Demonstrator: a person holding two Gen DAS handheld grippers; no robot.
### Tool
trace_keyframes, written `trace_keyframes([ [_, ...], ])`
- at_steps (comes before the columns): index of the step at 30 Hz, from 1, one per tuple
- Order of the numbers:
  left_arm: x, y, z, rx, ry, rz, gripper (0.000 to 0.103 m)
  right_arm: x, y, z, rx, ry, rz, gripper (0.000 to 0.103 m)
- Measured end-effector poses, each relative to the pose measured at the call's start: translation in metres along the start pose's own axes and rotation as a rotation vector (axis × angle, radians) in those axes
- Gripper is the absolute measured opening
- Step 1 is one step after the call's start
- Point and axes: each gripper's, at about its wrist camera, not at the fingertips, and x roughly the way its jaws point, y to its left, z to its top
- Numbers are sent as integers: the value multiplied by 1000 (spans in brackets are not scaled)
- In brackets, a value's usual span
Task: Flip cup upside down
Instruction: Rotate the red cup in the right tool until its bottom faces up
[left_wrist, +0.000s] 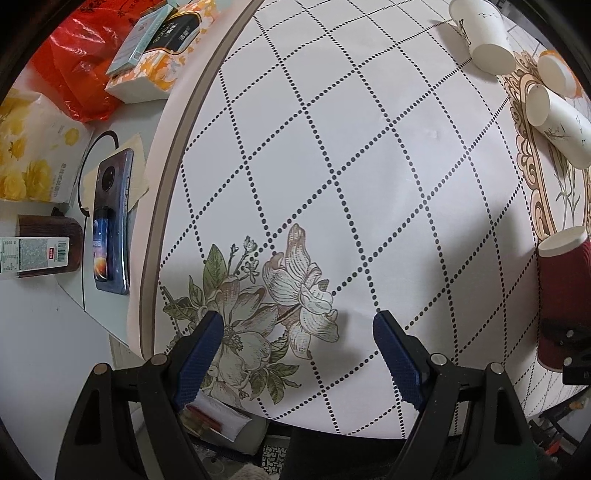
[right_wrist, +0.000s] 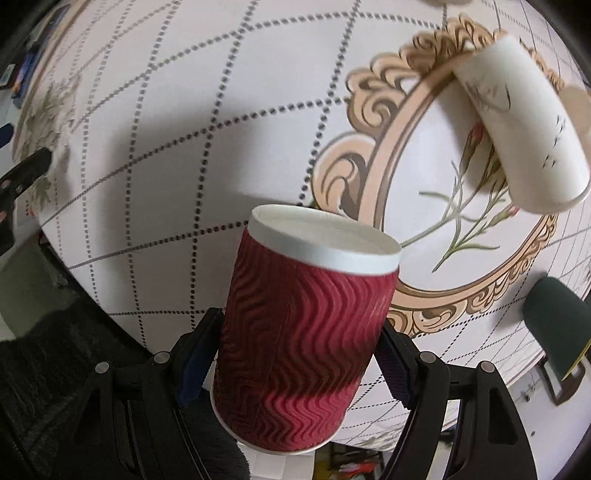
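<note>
A dark red ripple-wall paper cup (right_wrist: 303, 332) with a white base band is held between the blue pads of my right gripper (right_wrist: 299, 350), base pointing away toward the table, rim near the camera. It is above the round table's near edge. The same cup (left_wrist: 561, 295) shows at the right edge of the left wrist view, with the right gripper's black body beside it. My left gripper (left_wrist: 295, 336) is open and empty above the flower print near the table's front edge.
White paper cups lie and stand at the far right (left_wrist: 484, 37), (left_wrist: 557, 122), one also in the right wrist view (right_wrist: 524, 122). The round patterned table (left_wrist: 351, 147) has a side shelf at left with a phone (left_wrist: 112, 221), boxes and a red bag (left_wrist: 74, 66).
</note>
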Motion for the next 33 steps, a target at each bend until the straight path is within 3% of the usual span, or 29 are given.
trace_keyframes([
  [8, -3, -8, 0, 12, 4, 2, 83, 14, -12, 12, 79, 44, 49, 82],
  [16, -4, -8, 3, 22, 7, -2, 83, -1, -40, 23, 146, -7, 71, 82],
  [18, -4, -8, 3, 27, 6, -3, 83, -6, -43, 26, 155, -27, 62, 72],
  [23, -7, -14, 4, 44, 2, -3, 83, -13, -53, 16, 174, -79, 61, 72],
  [27, -10, -18, 4, 51, -1, -8, 83, -27, -51, -25, 199, -157, 71, 71],
  [33, -13, -18, 7, 44, 11, -22, 83, -65, -49, -64, 229, -410, 62, 71],
])
